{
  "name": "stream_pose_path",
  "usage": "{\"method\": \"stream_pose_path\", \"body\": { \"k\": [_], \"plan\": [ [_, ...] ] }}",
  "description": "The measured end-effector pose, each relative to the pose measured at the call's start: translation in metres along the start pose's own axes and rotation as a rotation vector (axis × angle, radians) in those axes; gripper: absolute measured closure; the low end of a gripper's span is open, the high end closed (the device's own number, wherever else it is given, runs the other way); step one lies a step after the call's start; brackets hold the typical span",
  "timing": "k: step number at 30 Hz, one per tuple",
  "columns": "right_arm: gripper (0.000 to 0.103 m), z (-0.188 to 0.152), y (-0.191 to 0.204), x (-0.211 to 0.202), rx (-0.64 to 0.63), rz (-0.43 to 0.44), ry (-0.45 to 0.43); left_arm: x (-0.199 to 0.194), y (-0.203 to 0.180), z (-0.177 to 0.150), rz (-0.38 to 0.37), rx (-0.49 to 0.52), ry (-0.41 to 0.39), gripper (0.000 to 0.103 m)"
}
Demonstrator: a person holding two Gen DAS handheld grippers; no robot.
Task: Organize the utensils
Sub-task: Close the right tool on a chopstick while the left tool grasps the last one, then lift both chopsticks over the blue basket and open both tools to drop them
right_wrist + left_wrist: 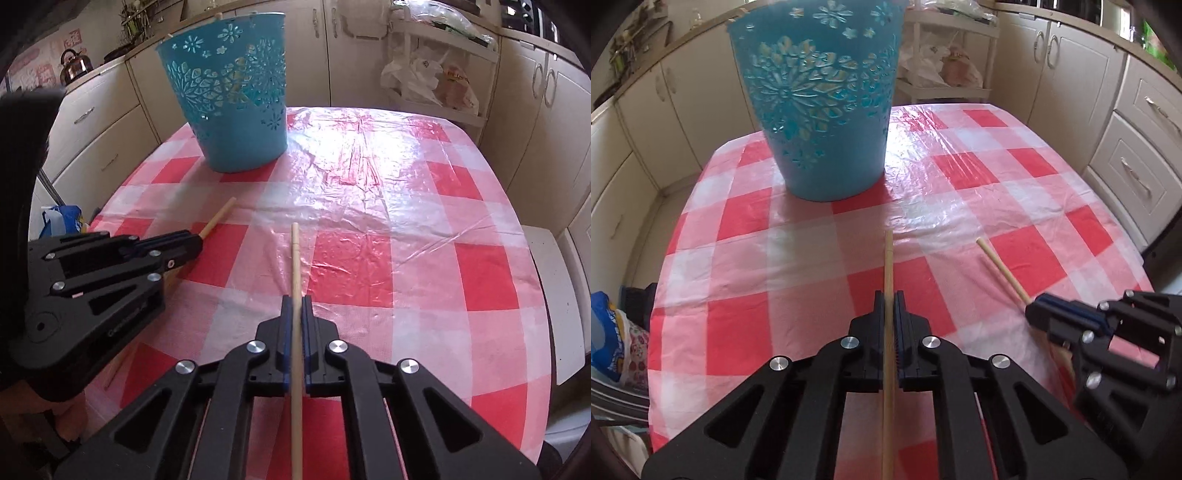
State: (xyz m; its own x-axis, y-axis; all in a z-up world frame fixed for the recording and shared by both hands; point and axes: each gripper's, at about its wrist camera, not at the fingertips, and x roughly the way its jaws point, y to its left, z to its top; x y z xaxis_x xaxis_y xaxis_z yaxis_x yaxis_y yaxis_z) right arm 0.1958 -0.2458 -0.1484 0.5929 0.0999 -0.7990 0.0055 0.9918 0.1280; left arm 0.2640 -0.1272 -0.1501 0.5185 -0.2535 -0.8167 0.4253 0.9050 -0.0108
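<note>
A: Where's the bin rel. to the sticks?

B: Blue basket (pixel 822 107) stands upright near the far-left corner of the checked tablecloth (pixel 960 206), straight ahead of both tools. Its mouth is up top, so the sticks prob. need tipping to vertical before they go in.

A: Tool state?

B: Left gripper (pixel 889 295) has its jaws pressed together on a wooden stick (pixel 888 258); the stick runs along the fingers, tip pointing at the basket's base. Right gripper (pixel 296 299) likewise pinches a second wooden stick (pixel 295 254), long axis fwd, tip aimed a bit right of the basket.

A: Which is nearer?

B: Left, I'd judge: basket sits dead ahead and looms larger in the left wrist view. From the right wrist view it lies ahead and to the left, w/ the left tool between. Both sticks are near the near edge, lifted or resting, can't tell.

A: So left goes first?

B: Likely. Something stick-like already pokes above the basket rim (pixel 221 20).
</note>
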Motion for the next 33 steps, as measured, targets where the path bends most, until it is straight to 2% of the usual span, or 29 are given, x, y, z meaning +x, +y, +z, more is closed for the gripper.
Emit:
{"method": "stream_pose_path", "body": {
  "k": [2, 7, 8, 9, 10, 11, 13, 14, 16, 19, 21, 27, 31, 33],
  "plan": [
    [0.097, 0.0, -0.001, -0.003, 0.028, 0.037, 0.012, -0.006, 0.009, -0.005, -0.027, 0.005, 0.007, 0.098],
    [0.097, 0.0, 0.011, 0.002, -0.03, 0.011, 0.059, -0.004, 0.021, -0.012, -0.027, 0.042, 0.055, 0.095],
    [0.097, -0.002, 0.014, 0.005, -0.05, 0.001, 0.066, -0.003, 0.021, -0.011, -0.011, 0.055, 0.058, 0.086],
    [0.097, -0.003, 0.018, 0.005, -0.084, -0.015, 0.06, -0.002, 0.019, -0.01, 0.011, 0.068, 0.061, 0.072],
    [0.097, -0.003, 0.022, 0.005, -0.112, -0.031, 0.058, -0.001, 0.019, -0.009, 0.043, 0.072, 0.057, 0.065],
    [0.097, -0.004, 0.024, 0.005, -0.125, -0.039, 0.058, 0.0, 0.019, -0.008, 0.045, 0.073, 0.055, 0.064],
    [0.097, -0.004, 0.02, 0.005, -0.094, -0.014, 0.058, 0.0, 0.018, -0.006, 0.006, 0.072, 0.062, 0.094],
    [0.097, -0.003, 0.014, 0.004, -0.037, 0.034, 0.063, -0.002, 0.017, -0.006, 0.011, 0.08, 0.063, 0.098],
    [0.097, -0.003, 0.0, -0.003, 0.083, 0.132, 0.04, -0.011, 0.016, -0.006, 0.008, 0.076, 0.03, 0.098],
    [0.097, -0.004, -0.016, -0.027, 0.238, 0.265, -0.053, -0.036, 0.022, -0.005, 0.002, 0.027, -0.041, 0.098],
    [0.097, -0.002, -0.02, -0.041, 0.297, 0.318, -0.109, -0.059, 0.031, 0.0, -0.026, -0.017, -0.115, 0.098],
    [0.097, 0.029, -0.001, -0.105, 0.261, 0.338, -0.358, -0.134, 0.061, 0.02, -0.114, -0.122, -0.395, 0.098],
    [0.097, 0.061, 0.016, -0.141, 0.212, 0.309, -0.54, -0.166, 0.078, 0.044, -0.141, -0.167, -0.542, 0.098],
    [0.097, 0.08, 0.025, -0.149, 0.195, 0.301, -0.599, -0.175, 0.084, 0.059, -0.142, -0.173, -0.596, 0.098]
  ]
}}
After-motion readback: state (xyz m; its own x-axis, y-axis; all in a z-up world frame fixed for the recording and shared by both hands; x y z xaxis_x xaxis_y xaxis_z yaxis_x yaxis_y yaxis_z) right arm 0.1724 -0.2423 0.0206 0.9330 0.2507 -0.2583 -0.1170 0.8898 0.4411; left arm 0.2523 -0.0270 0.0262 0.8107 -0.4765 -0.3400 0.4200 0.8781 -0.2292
